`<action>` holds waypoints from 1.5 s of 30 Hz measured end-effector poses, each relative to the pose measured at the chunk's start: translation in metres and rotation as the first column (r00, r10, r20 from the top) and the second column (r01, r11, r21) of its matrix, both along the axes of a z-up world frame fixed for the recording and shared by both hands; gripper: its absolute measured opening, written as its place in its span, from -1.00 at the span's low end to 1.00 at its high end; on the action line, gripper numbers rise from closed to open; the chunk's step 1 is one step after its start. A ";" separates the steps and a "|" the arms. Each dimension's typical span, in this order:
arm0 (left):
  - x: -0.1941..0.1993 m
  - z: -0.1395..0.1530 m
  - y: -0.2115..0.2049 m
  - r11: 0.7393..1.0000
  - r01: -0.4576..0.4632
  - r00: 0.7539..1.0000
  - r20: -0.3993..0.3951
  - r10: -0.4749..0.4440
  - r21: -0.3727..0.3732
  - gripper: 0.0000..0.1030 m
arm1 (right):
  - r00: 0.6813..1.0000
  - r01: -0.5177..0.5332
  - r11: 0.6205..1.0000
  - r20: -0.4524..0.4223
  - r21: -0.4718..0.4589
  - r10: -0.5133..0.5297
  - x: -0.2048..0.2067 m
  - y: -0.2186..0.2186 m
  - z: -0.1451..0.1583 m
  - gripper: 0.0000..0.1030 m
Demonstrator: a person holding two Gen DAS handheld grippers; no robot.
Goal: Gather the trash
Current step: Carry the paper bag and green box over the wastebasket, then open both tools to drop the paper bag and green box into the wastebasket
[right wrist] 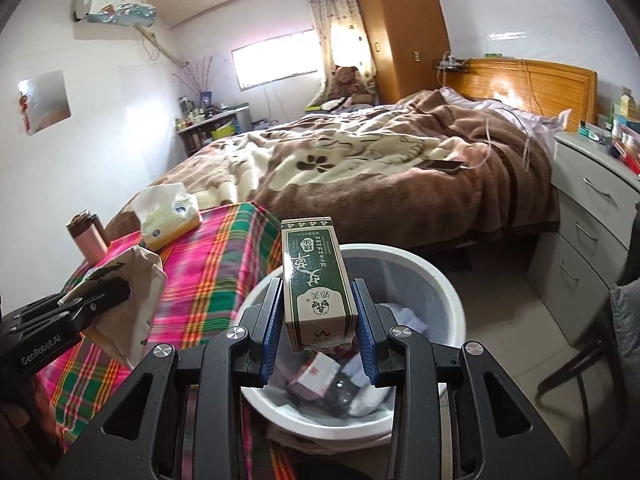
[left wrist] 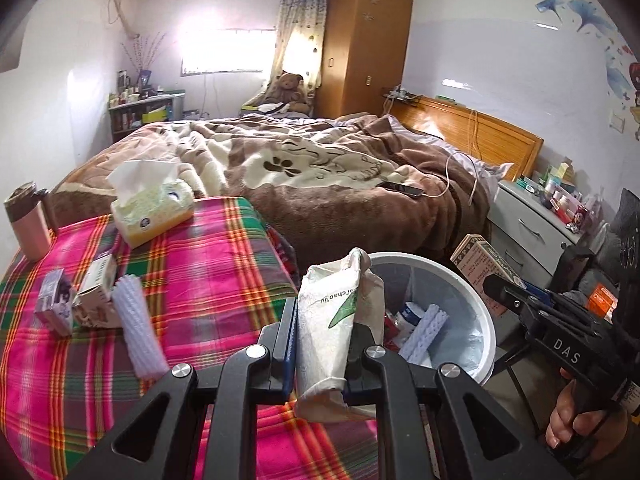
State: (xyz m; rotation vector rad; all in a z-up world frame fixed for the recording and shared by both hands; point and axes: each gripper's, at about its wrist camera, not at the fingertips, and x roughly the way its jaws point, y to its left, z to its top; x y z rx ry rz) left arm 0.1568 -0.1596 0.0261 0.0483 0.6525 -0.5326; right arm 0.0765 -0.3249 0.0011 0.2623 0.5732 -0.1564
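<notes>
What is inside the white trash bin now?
In the trash bin: a white foam sleeve, a pink-white small box and crumpled white wrappers. The green box covers part; deeper layers are hidden.

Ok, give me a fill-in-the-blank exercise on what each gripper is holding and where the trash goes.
1. The left gripper is shut on a crumpled white ____.
2. The right gripper holds a green and cream ____ above the bin.
3. The white trash bin stands on the floor beside the table with the ____ cloth.
4. On that cloth, in front of the bed, lies a yellow pack of ____.

Missing words: bag; box; plaid; tissues
</notes>
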 end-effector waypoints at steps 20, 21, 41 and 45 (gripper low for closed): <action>0.015 -0.021 -0.072 0.993 0.084 0.996 -0.026 -0.082 0.079 -0.68 | 0.993 0.068 0.998 -0.092 -0.010 -0.069 -0.001 -0.035 -0.023 -0.33; 0.015 -0.022 -0.074 0.993 0.088 0.996 -0.028 -0.086 0.080 -0.68 | 0.993 0.068 0.998 -0.096 -0.010 -0.068 -0.001 -0.036 -0.023 -0.32; 0.025 -0.031 -0.072 0.995 0.087 0.993 -0.087 -0.083 0.048 -0.09 | 0.986 0.073 0.997 -0.147 -0.011 -0.074 0.001 -0.039 -0.033 0.11; 0.022 -0.029 -0.064 0.996 0.075 0.994 -0.078 -0.072 0.039 -0.09 | 0.988 0.074 0.997 -0.135 -0.007 -0.075 -0.001 -0.037 -0.029 0.11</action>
